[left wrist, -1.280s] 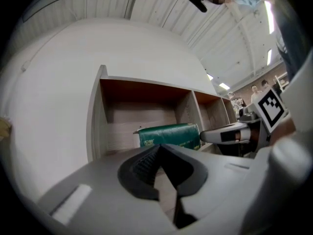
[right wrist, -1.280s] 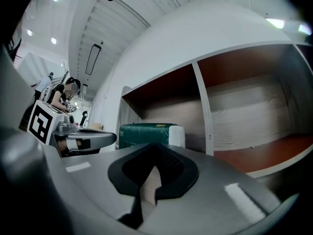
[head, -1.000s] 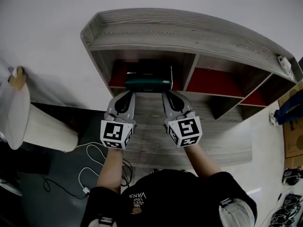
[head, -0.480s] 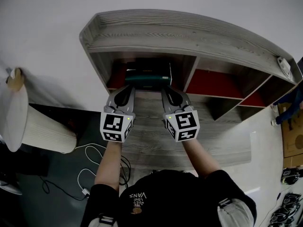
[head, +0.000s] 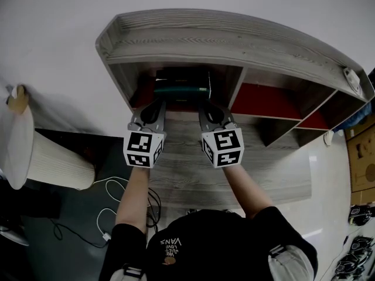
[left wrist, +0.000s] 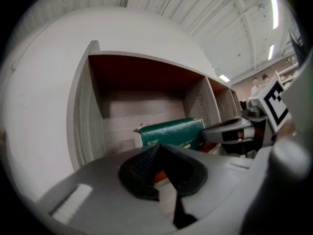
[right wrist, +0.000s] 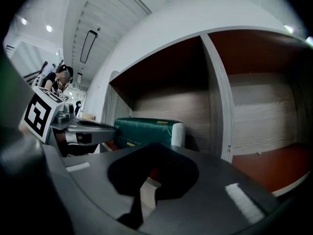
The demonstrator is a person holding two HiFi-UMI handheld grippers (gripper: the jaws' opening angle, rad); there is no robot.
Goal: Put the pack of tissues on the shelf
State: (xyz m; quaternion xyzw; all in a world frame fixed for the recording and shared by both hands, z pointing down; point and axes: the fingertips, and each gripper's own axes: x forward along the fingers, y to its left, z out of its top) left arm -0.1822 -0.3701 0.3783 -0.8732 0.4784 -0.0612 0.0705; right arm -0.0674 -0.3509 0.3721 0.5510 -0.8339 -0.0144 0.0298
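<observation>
Shelf (head: 234,40): grey wood unit against a white wall, compartments with red floors. Pack of tissues (head: 183,86) (dark green wrap, white end) lies in the leftmost compartment, near its front. Left gripper (head: 153,106) and right gripper (head: 209,107) are level, side by side before that compartment, one at each near corner of the pack; contact not discernible. Both jaw pairs clenched together, nothing between them.

Probably a workshop or lab hall, ribbed ceiling (right wrist: 122,4) with strip lights (left wrist: 273,6), loose cables (head: 106,235)
</observation>
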